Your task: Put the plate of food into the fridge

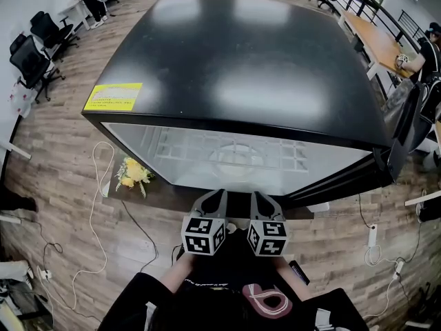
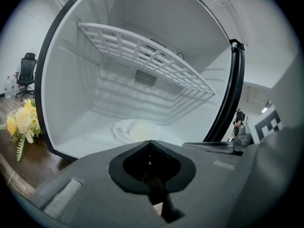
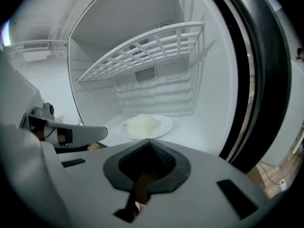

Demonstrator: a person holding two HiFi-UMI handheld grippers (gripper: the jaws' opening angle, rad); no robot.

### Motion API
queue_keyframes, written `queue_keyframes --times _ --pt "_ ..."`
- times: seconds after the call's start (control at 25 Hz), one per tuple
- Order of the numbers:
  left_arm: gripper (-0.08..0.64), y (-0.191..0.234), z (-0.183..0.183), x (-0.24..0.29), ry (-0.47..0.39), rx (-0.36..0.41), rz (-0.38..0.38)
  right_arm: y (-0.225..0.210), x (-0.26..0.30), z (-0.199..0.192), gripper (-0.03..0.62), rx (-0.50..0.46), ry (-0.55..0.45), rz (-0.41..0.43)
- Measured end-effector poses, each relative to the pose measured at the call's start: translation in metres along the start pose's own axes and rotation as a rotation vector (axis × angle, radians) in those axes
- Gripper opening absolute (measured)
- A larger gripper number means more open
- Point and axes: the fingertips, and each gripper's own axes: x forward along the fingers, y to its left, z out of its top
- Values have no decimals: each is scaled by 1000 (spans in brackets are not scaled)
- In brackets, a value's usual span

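Wood-plank floor (image 1: 62,157), grey-brown, matte.

Fridge (image 1: 241,67): boxy cabinet with a glossy black top that reflects the ceiling lights. The interior is smooth white plastic. The door (image 1: 406,136) stands open at the right and is black-edged.

Shelf (image 2: 142,51): a white rigid grid of rectangular cells in the upper part of the cavity, with nothing on it.

Plate (image 3: 161,125): round, white and shallow-rimmed. It sits on the fridge's bottom floor below the shelf, roughly central. The food (image 3: 141,125) on it is one pale cream, smooth, rounded mound.

Left gripper (image 2: 150,144) and right gripper (image 3: 149,141): grey moulded shells with dark textured pads. They are side by side just outside the fridge opening and well apart from the plate. Each has its jaws pressed together with nothing between them. The black-and-white marker cubes sit close beside each other.

Flowers (image 1: 132,173): a yellow bunch with green leaves, lying on the floor to the left of the fridge.

Label (image 1: 114,96): a yellow rectangle, flat on the left front corner of the fridge top; its print is unreadable.
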Motion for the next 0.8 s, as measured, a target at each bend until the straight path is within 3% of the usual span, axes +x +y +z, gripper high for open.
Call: queue_keyframes --times 0.36,0.8 --pt "8 2 0 1 -8 -13 7 -13 0 -5 8 68 11 -19" --pt "8 1 -2 2 5 -6 6 -10 -2 -2 8 42 0 -15"
